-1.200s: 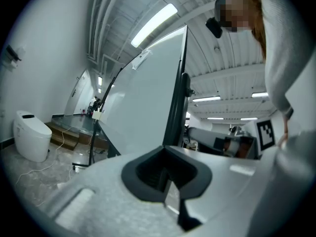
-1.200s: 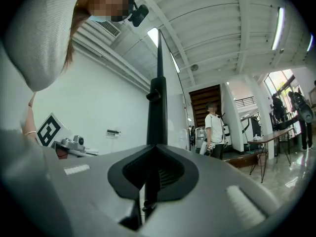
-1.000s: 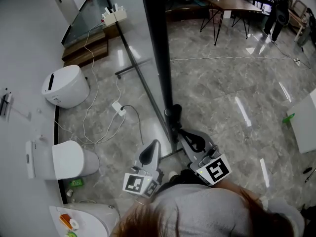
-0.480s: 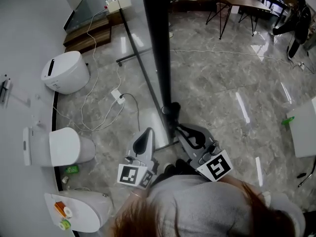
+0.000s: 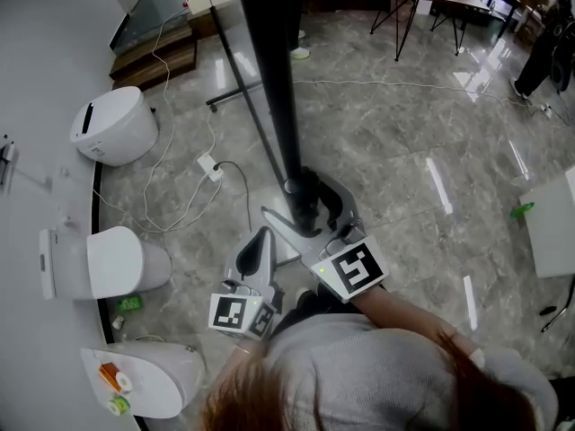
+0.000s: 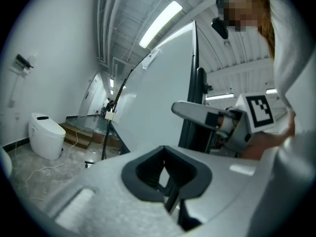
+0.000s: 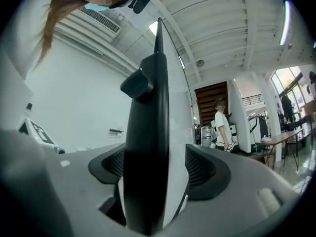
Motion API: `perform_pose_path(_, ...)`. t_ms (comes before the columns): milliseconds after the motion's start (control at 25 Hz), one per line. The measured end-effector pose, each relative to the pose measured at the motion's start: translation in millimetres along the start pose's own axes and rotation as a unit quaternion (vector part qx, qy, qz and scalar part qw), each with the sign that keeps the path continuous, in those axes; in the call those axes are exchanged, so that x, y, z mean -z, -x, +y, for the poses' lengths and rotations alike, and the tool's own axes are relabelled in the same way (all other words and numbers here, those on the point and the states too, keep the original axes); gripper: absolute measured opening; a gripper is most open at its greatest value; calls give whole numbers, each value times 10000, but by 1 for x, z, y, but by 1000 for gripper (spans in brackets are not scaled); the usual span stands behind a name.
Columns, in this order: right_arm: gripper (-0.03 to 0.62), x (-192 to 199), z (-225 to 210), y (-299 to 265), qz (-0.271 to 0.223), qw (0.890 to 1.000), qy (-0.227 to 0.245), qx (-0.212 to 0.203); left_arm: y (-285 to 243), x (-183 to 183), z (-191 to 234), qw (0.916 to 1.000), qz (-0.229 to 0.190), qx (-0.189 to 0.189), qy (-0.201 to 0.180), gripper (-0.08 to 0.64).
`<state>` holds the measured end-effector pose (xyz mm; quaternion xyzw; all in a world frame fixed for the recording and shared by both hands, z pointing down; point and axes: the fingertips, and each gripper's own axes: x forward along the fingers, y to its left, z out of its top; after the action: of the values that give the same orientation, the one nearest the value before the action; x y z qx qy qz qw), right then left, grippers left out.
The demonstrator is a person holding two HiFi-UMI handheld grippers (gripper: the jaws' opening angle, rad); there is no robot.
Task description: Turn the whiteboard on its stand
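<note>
**Right gripper placed over the board edge, jaws spread**

Since the earlier frames, the grey two-jaw right gripper (image 5: 304,203) has travelled from the lower centre of the head view to the frame's centre. Its jaws have just been opening and now stand spread wide. Between them is the black-framed edge of the tall white whiteboard (image 5: 274,79).

In the right gripper view, the dark ribbed pads (image 7: 205,169) flank that edge on both sides. We see no sign that they press on it, so we read the board as straddled, not yet clamped. A round black knob (image 7: 137,85) sits on the frame just above the jaws.

The whiteboard stands edge-on to us, running from top centre of the head view down to the middle. The dark metal stand foot (image 5: 235,94) rests on the grey marble floor in the upper left.

We judge that the jaws are spread so the edge sits deep between the pads. Closing them there would give a firm hold far from the board's turning axis.

The grey left gripper (image 5: 259,254) hangs at lower centre, left of the board. Its jaws are pressed together on nothing. We judge that it is held clear so the panel can swing unobstructed.
</note>
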<state>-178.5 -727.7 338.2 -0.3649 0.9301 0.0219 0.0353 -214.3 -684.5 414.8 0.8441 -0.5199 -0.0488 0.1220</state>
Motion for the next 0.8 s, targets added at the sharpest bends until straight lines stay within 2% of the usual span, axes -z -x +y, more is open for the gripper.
perform_pose_path(160, 347, -5, -1, -14, -81, 9999, 13, 130, 7, 1, 0, 10000, 16, -25, -26, 2)
perform_pose_path(320, 278, -5, -3, -14, -112, 9997, 57, 225, 18, 0, 10, 9998, 26, -166, -43, 2)
perform_pose_path(440, 261, -6, -3, -12, -129, 9994, 94, 295, 25, 2, 16, 9997, 28, -226, -1, 2)
perform_pose_path(800, 229, -8, -6, -14, -185, 9982, 193, 531, 36, 9, 2, 9999, 51, 122, -73, 3)
